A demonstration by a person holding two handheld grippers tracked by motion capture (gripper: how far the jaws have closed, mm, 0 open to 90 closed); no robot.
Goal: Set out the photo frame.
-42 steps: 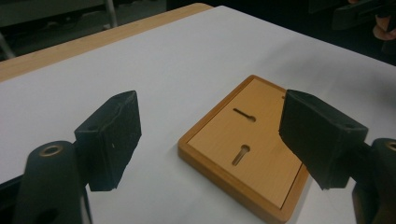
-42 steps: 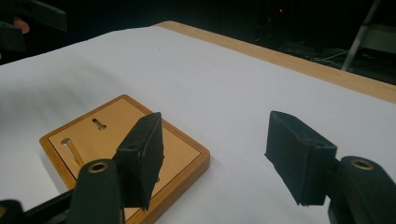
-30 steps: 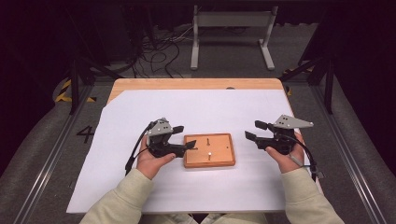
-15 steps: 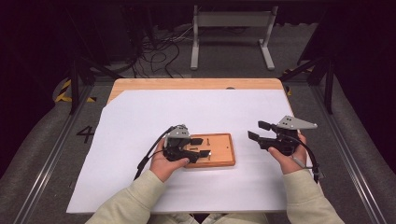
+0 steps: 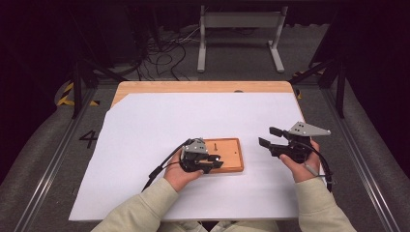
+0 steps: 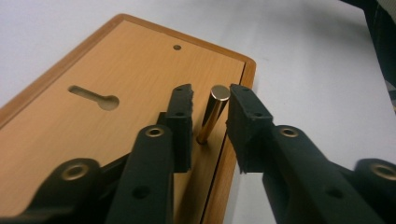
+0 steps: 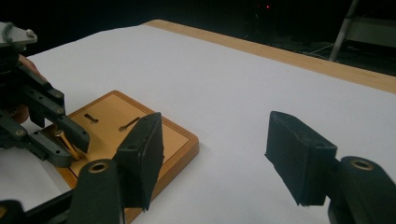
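Observation:
A flat wooden board (image 5: 232,152) with keyhole slots (image 6: 93,95) lies on the white sheet near the front middle. A short brass pin (image 6: 211,114) stands upright near one of its corners. My left gripper (image 5: 215,162) is lowered over that corner, and its jaws have just been closing with the pin between them. In the left gripper view one pad (image 6: 243,109) meets the pin's top while a small gap remains at the other pad (image 6: 182,116). My right gripper (image 5: 270,137) hovers to the right of the board, open, with nothing between its jaws.
A white sheet (image 5: 193,116) covers most of the wooden table (image 5: 203,87), whose bare far edge shows. Beyond it on the dark floor stand a metal frame (image 5: 239,21) and loose cables (image 5: 164,48). Rails run along both sides.
My left gripper moved right and down onto the board's near corner, and its jaws narrowed around the brass pin. The right gripper stayed where it was.

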